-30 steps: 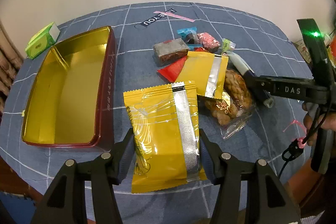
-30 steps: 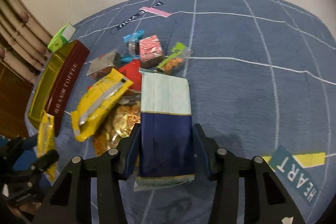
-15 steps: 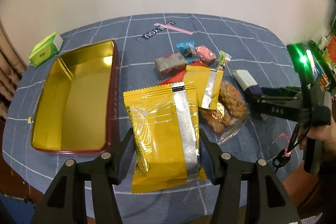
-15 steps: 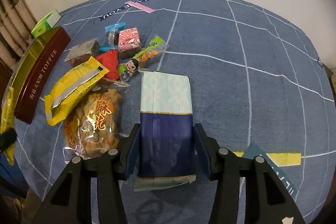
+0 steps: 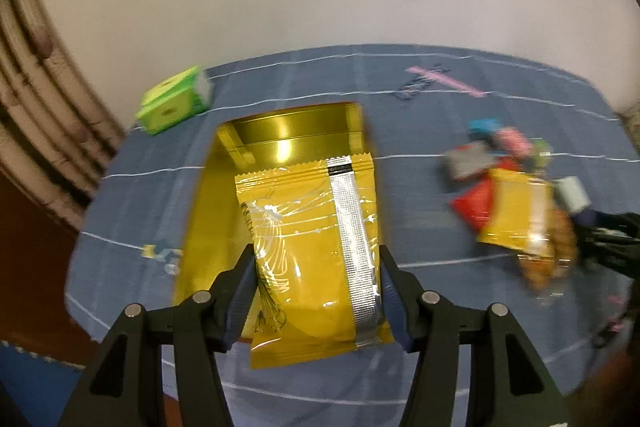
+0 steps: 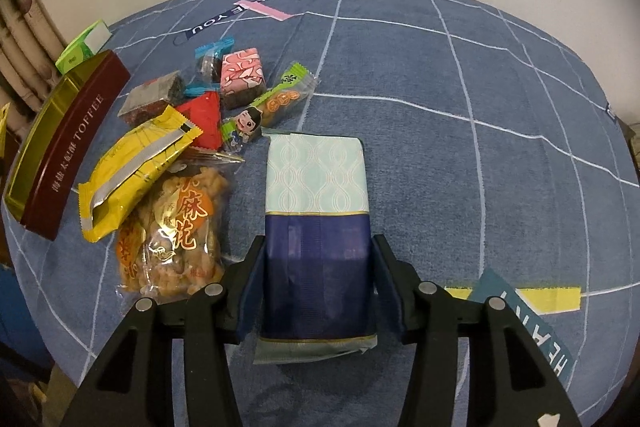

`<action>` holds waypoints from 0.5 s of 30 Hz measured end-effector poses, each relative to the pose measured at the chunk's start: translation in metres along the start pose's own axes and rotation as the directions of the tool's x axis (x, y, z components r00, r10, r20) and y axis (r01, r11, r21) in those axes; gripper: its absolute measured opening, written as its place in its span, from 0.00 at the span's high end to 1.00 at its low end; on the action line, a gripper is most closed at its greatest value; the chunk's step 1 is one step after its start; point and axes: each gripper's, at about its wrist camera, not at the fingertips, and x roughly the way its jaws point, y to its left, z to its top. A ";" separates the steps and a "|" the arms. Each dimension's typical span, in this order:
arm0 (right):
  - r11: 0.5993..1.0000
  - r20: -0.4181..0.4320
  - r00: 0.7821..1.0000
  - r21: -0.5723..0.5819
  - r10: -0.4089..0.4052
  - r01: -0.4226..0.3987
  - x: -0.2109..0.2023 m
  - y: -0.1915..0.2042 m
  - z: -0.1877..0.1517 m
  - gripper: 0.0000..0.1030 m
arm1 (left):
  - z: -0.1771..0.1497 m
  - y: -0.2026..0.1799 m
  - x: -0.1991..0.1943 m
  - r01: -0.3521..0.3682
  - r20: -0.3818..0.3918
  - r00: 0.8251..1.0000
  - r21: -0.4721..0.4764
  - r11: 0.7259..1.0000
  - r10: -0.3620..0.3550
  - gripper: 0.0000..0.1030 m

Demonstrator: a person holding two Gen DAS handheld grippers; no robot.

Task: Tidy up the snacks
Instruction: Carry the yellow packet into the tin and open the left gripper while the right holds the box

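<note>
Snack pile (image 6: pixel 192 131) crowds navy pack's (image 6: pixel 316 227) left — toffee tin (image 6: pixel 64 147) beyond.

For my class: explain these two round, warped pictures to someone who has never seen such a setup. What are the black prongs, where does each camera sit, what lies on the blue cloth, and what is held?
No robot here: a person holds a hand tool in each hand, each ending in a two-fingered claw. A wide-angle camera on each tool looks along its fingers, hence the round, bent pictures.

In the left view, the left claw grips a yellow snack packet in front of an open gold tin.

In the right view, the right claw straddles a navy and pale green packet lying on the blue cloth; its jaws are opening.

Beside it lie another yellow packet, a clear bag of fried twists, small wrapped sweets and a green box.
</note>
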 end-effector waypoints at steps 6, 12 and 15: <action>1.000 -0.008 1.000 -0.010 -0.029 0.029 0.001 0.005 0.001 0.53 | 0.000 0.036 0.042 -0.083 -0.072 0.994 -0.018 0.996 0.081 0.44; 0.999 -0.020 0.999 -0.006 -0.047 0.047 0.003 0.008 0.002 0.53 | -0.009 0.044 0.067 -0.114 -0.123 0.986 0.005 0.993 0.114 0.44; 0.999 -0.026 0.998 -0.001 -0.052 0.052 0.004 0.008 0.004 0.53 | -0.015 0.043 0.072 -0.118 -0.131 0.984 0.021 0.993 0.120 0.44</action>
